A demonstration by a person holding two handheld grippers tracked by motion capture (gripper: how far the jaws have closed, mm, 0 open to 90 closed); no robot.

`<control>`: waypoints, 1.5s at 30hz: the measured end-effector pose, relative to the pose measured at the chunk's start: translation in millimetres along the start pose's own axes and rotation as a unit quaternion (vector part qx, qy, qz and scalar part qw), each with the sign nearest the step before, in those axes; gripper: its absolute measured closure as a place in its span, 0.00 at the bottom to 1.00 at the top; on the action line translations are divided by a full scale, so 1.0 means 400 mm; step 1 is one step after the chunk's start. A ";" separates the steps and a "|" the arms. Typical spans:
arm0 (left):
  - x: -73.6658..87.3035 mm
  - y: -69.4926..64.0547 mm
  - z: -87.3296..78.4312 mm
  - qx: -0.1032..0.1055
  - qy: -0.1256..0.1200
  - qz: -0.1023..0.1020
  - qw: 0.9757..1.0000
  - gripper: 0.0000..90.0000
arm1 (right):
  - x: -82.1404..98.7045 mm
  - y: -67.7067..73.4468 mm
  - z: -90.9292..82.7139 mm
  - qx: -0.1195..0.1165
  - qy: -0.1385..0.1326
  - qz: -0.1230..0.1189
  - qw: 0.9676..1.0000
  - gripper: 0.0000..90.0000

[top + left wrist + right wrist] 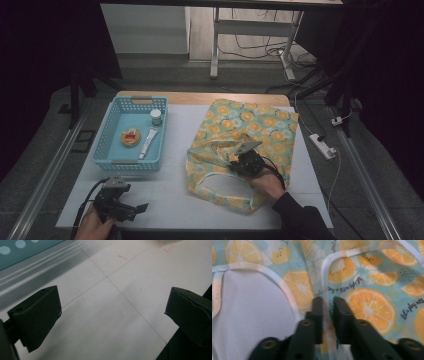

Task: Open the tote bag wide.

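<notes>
Right tool: closed on the white-trimmed rim of the fruit-print bag, right of the counter's middle.
Left tool: held open, well apart, nearer the basket.

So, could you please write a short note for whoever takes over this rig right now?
Right gripper: shut on the white-trimmed edge of the orange-print fabric bag, which lies flat on the table's right half.
Left gripper: open, holding nothing, above bare table at the near left.
Blue basket at the far left holds a small jar, a round tin and a tube.
Done: bag gripped. Left, probably: open the bag and load the items.
</notes>
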State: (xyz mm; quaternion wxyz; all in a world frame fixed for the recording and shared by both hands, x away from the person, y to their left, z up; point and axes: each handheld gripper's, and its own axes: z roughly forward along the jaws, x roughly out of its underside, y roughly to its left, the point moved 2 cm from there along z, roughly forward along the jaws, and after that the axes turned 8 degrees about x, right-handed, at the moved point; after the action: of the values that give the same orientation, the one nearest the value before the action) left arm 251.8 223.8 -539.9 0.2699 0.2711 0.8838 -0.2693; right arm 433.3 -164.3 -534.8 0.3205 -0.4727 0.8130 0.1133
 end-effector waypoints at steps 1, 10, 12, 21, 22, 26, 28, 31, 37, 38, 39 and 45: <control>0.000 0.000 0.000 0.000 0.000 0.000 1.000 0.01 | -0.001 0.001 0.000 -0.003 0.001 -0.003 1.000 0.98; 0.001 0.006 -0.003 0.010 -0.006 -0.007 1.000 0.01 | -0.017 -0.015 -0.017 -0.014 -0.005 0.007 1.000 1.00; 0.001 0.005 -0.002 0.009 -0.006 -0.007 1.000 0.01 | -0.023 -0.016 -0.026 -0.010 -0.014 0.005 1.000 1.00; 0.000 0.007 -0.002 0.014 -0.007 -0.011 1.000 0.01 | -0.044 -0.028 -0.056 -0.014 -0.032 0.017 0.999 1.00; 0.000 0.008 -0.002 0.015 -0.007 -0.012 1.000 0.01 | -0.048 -0.029 -0.060 -0.011 -0.035 0.014 0.999 1.00; 0.000 0.008 -0.002 0.015 -0.007 -0.013 1.000 0.01 | -0.068 -0.029 -0.084 -0.010 -0.056 0.013 0.998 1.00; 0.000 0.008 -0.002 0.017 -0.008 -0.013 1.000 0.01 | -0.080 -0.028 -0.093 -0.012 -0.067 0.012 0.998 1.00; 0.001 0.010 -0.005 0.022 -0.013 -0.015 1.000 0.01 | -0.095 -0.029 -0.101 -0.011 -0.074 0.012 0.997 1.00; 0.002 0.011 -0.008 0.023 -0.020 -0.017 0.999 0.01 | -0.124 -0.033 -0.111 -0.007 -0.077 0.011 0.997 1.00; 0.002 0.011 -0.009 0.023 -0.020 -0.017 0.999 0.01 | -0.129 -0.033 -0.114 -0.006 -0.078 0.009 0.997 1.00; 0.002 0.011 -0.009 0.022 -0.021 -0.017 0.999 0.01 | -0.134 -0.033 -0.118 -0.006 -0.079 0.008 0.997 1.00; 0.003 0.013 -0.012 0.021 -0.027 -0.021 0.999 0.01 | -0.163 -0.042 -0.145 -0.003 -0.095 0.011 0.995 1.00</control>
State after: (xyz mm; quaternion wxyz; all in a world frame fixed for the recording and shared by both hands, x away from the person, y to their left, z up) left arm 252.6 230.7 -539.1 0.2822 0.2510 0.8760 -0.3001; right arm 446.2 -155.9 -447.3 0.3938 -0.4516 0.7838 0.1635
